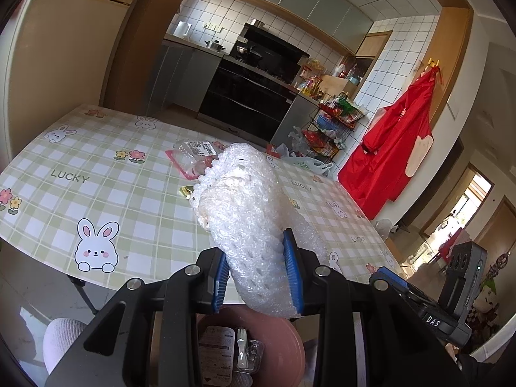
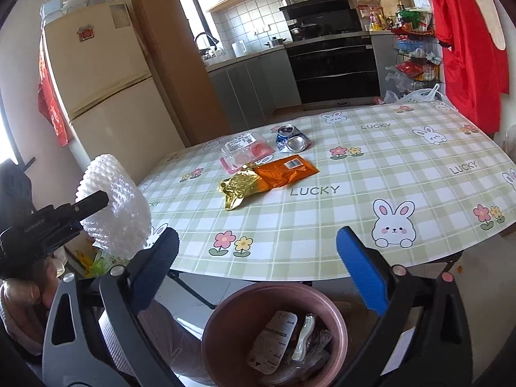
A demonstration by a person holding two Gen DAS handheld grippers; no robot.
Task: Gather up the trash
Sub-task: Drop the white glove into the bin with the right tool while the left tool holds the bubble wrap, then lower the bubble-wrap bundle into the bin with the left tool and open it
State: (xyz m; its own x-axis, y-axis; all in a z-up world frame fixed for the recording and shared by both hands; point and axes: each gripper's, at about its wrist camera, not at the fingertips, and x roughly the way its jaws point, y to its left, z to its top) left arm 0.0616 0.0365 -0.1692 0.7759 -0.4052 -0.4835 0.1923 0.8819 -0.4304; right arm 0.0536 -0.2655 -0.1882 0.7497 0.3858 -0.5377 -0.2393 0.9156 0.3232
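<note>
Bubble-wrap roll (image 1: 248, 213), white, knobbly, cylindrical: clamped between left gripper (image 1: 259, 277) pads above pink plastic bin (image 2: 335, 316); right gripper (image 2: 258, 271) gaping, empty, near table (image 2: 322, 219) edge

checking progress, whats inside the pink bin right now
In the pink bin: a white printed wrapper, a white plastic utensil and crumpled clear plastic. Anything beneath them, and the bin's bottom, is covered.

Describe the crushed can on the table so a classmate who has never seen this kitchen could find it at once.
Start at the checked rabbit tablecloth. Toward its far edge, nearest the black oven, lies the crushed can, right of a clear plastic tray and behind an orange wrapper. It alone is metal, blue and silver, with a shiny round end showing.
</note>
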